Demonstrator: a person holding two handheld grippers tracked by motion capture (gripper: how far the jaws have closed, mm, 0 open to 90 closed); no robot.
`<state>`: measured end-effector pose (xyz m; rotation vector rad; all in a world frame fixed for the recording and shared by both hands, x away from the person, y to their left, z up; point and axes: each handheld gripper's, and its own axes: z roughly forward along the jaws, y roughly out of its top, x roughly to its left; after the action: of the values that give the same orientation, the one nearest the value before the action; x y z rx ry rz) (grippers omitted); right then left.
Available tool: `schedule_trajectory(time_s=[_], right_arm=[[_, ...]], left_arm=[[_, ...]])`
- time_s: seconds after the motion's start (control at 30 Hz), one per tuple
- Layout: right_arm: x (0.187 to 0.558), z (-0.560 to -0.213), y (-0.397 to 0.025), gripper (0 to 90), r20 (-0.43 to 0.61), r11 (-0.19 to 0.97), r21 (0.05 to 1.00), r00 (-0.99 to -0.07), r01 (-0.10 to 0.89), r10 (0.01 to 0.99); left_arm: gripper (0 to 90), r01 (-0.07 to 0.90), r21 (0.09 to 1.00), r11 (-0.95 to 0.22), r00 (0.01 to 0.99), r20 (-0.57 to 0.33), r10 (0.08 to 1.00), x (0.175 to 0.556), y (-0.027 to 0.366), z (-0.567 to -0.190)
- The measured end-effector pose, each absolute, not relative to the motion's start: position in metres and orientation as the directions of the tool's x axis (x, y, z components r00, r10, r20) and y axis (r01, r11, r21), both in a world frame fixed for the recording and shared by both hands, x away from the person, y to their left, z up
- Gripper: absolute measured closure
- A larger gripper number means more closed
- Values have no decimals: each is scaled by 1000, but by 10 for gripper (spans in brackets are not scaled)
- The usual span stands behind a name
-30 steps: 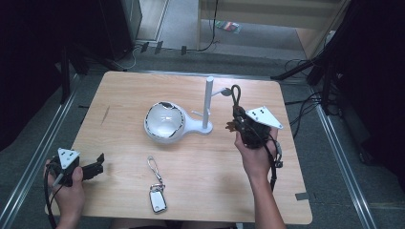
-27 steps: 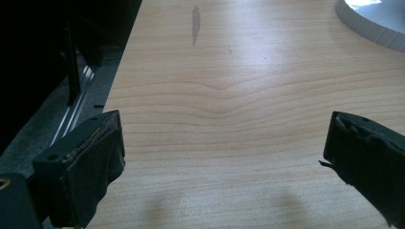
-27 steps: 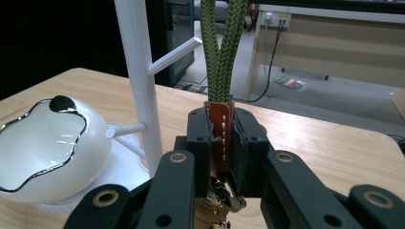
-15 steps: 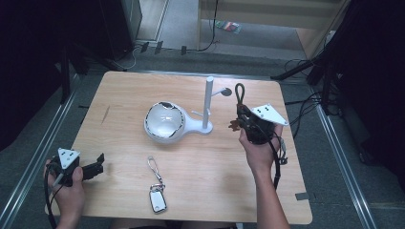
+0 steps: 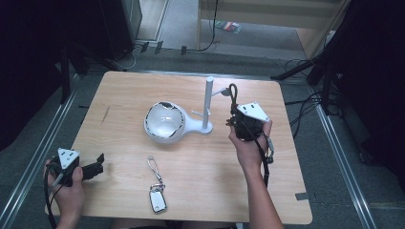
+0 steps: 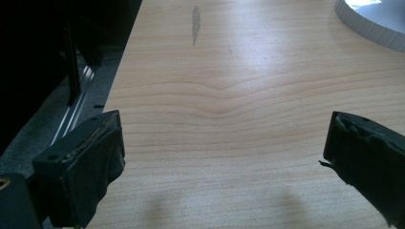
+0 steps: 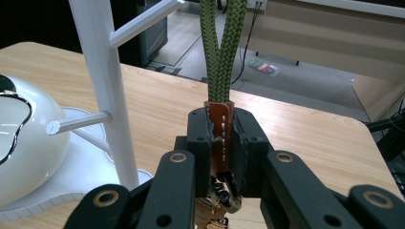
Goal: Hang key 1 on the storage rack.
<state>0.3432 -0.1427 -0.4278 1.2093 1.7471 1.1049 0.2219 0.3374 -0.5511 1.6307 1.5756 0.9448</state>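
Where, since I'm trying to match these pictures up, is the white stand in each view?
High view: white stand at table centre, its post upright right of its dome.
Left gripper view: its ribbed base rim in the top right corner.
Right gripper view: post at left, beside the green-cord keychain clamped in the right gripper.
Shared landmark: the wooden table.

Light falls from above on the wooden table (image 5: 119, 95), leaving the frame's left and right edges nearly black. Pale glare streaks the upper centre in the left gripper view; the nearest jaws blur softly.
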Motion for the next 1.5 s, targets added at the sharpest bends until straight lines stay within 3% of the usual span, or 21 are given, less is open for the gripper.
schedule_trajectory(time_s=[1.5], right_arm=[[341,-441,-102,797,-186,321,890,-383,324,905]], left_arm=[[3,513,858,-42,7,45,999,222,338,-551]])
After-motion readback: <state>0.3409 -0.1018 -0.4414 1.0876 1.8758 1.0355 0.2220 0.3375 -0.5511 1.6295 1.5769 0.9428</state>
